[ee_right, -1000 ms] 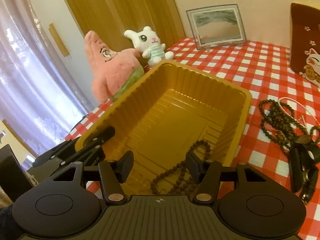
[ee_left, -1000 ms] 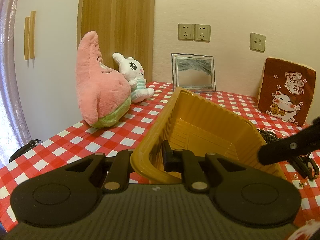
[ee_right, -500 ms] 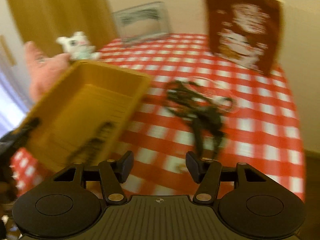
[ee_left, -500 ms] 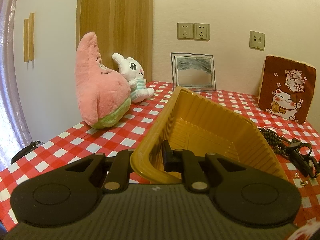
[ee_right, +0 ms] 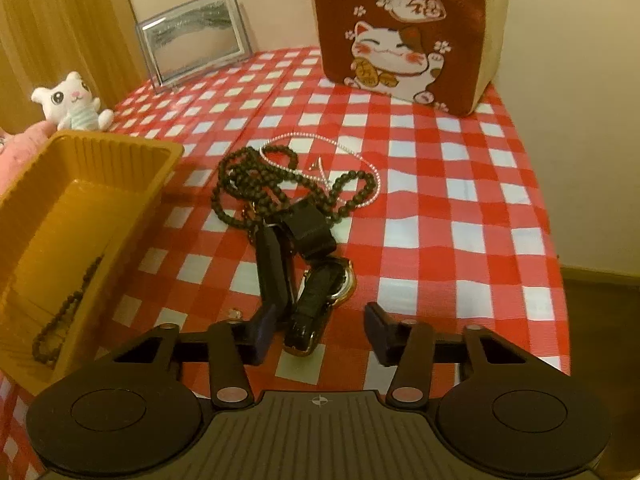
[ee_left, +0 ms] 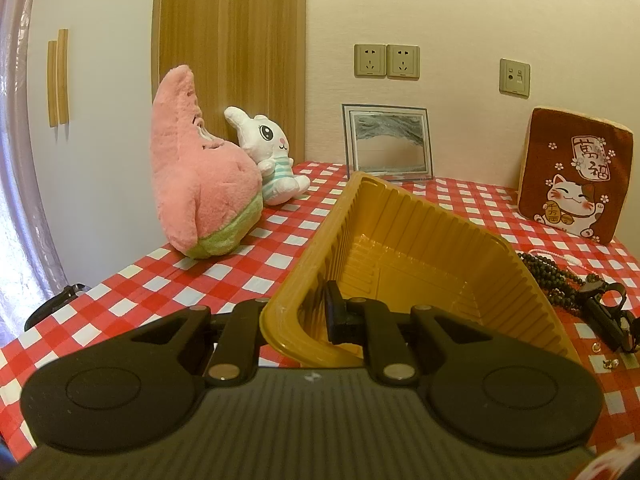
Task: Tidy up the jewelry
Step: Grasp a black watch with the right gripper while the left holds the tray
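Note:
My left gripper (ee_left: 296, 316) is shut on the near rim of a yellow plastic tray (ee_left: 404, 236) and holds it tilted. In the right wrist view the tray (ee_right: 100, 156) is at the left with a brown bead bracelet (ee_right: 64, 312) inside. My right gripper (ee_right: 320, 336) is open and empty, just above the table over a pile of jewelry: a black-strapped watch (ee_right: 316, 304), a dark bead necklace (ee_right: 256, 184) and a thin pearl chain (ee_right: 320, 140). The pile also shows in the left wrist view (ee_left: 560, 276).
On the red checked tablecloth (ee_right: 440, 200) stand a lucky-cat cushion (ee_right: 400, 28), a framed sand picture (ee_right: 196, 36), a white rabbit plush (ee_right: 68, 100) and a pink starfish plush (ee_left: 196, 168). Small earrings (ee_left: 604, 360) lie near the watch. The table's right edge (ee_right: 556, 240) is close.
My right gripper has left the tray, where the brown bracelet now lies, and swung right to hover over the jewelry pile. The left gripper still holds the tray.

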A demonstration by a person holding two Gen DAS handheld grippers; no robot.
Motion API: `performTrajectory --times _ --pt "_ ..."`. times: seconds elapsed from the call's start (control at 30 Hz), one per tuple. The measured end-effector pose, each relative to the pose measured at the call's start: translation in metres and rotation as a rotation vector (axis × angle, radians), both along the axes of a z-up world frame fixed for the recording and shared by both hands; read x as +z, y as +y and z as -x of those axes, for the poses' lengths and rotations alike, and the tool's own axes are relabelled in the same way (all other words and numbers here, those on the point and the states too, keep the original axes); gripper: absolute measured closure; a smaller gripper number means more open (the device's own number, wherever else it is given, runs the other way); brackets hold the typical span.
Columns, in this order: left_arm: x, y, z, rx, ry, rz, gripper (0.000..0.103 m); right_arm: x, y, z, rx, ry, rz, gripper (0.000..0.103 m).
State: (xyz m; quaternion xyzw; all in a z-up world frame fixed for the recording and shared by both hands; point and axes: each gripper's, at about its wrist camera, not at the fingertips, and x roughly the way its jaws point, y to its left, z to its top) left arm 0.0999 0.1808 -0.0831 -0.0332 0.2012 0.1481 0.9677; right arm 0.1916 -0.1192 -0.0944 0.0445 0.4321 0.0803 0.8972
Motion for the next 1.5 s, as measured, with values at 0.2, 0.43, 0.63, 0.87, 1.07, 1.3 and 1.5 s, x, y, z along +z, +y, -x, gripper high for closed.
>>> performTrajectory --times 0.2,0.43,0.63,0.87,1.07,1.3,1.5 --pt "0.001 0.001 0.000 0.002 0.001 0.000 0.090 -0.009 0.001 -0.007 0.019 0.015 -0.008 0.066" --pt "0.002 0.002 -0.001 0.002 0.003 -0.001 0.090 -0.013 -0.002 -0.010 0.024 0.013 -0.050 0.085" --pt "0.002 0.002 -0.001 0.002 0.003 -0.001 0.090 -0.002 -0.011 -0.005 -0.005 -0.008 -0.085 0.087" --pt "0.001 0.001 -0.001 0.002 0.002 -0.002 0.090 0.029 -0.018 0.000 -0.022 -0.056 -0.108 0.088" --pt "0.002 0.002 -0.001 0.001 0.003 -0.003 0.090 0.063 -0.003 0.011 0.035 -0.125 -0.133 0.088" --pt "0.002 0.001 -0.002 -0.001 0.004 -0.003 0.090 0.086 0.050 0.018 0.201 -0.173 -0.210 0.088" --pt "0.002 0.002 -0.002 -0.001 0.004 -0.003 0.090 0.085 0.099 0.020 0.335 -0.154 -0.252 0.088"
